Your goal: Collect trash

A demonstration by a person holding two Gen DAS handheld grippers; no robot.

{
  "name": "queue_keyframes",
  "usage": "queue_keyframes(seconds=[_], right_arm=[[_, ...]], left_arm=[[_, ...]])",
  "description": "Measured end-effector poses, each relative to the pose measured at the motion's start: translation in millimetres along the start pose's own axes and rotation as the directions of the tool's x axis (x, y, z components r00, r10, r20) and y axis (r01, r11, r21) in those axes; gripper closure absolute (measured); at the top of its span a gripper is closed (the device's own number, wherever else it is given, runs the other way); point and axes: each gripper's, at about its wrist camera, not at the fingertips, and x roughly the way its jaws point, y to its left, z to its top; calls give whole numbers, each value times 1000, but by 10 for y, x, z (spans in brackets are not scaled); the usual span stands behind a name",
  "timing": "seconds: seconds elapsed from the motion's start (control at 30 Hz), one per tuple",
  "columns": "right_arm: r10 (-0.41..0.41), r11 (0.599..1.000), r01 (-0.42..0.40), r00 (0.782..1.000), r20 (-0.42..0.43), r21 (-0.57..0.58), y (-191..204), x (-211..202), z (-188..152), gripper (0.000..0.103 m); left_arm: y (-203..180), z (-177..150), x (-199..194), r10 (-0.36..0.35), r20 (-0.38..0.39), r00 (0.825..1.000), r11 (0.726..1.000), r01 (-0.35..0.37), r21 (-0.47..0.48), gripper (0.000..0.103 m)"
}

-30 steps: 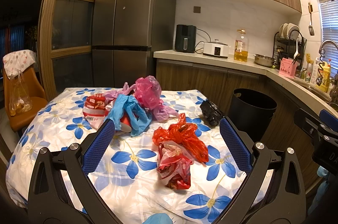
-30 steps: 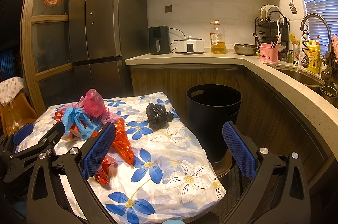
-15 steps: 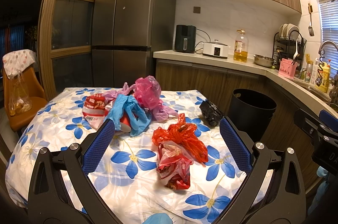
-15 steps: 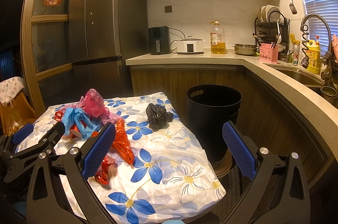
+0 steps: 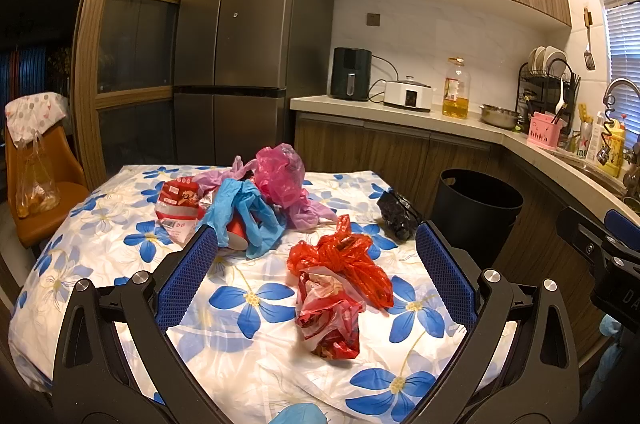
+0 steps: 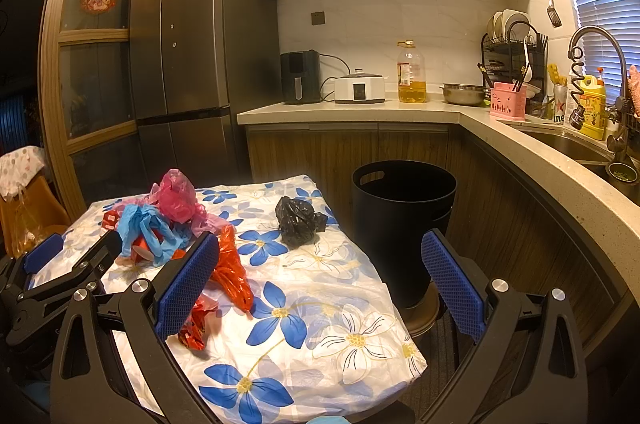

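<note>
Both tools gape wide, nothing held: left tool [image 5: 316, 260] over the red bag [image 5: 340, 288], right tool [image 6: 320, 272] nr the worktop [image 6: 320, 324] edge. Floral cloth covers it; pink bag [image 5: 280, 176], blue gloves [image 5: 244, 208], black bag [image 6: 298, 215] lie on top. Black bin [image 6: 404, 224] stands just beside, w/ fridge [image 6: 192, 44] behind.

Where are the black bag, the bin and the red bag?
black bag [image 6: 298, 216], right wrist view, middle of the crumpled bundle
bin [image 6: 404, 180], right wrist view, near rim
red bag [image 5: 344, 260], left wrist view, knotted upper part
</note>
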Motion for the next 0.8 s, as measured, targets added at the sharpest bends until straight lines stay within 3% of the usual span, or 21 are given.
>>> queue_keyframes(seconds=[0.53,0.8], right_arm=[[4,1000,-4,1000,0,4,-19,20,-29,5],[11,1000,-11,1000,-11,15,-9,62,-111,5]], left_arm=[[-36,30,7,-1,4,1000,1000,1,1,5],[45,-242,55,-13,21,1000,1000,13,-1,6]])
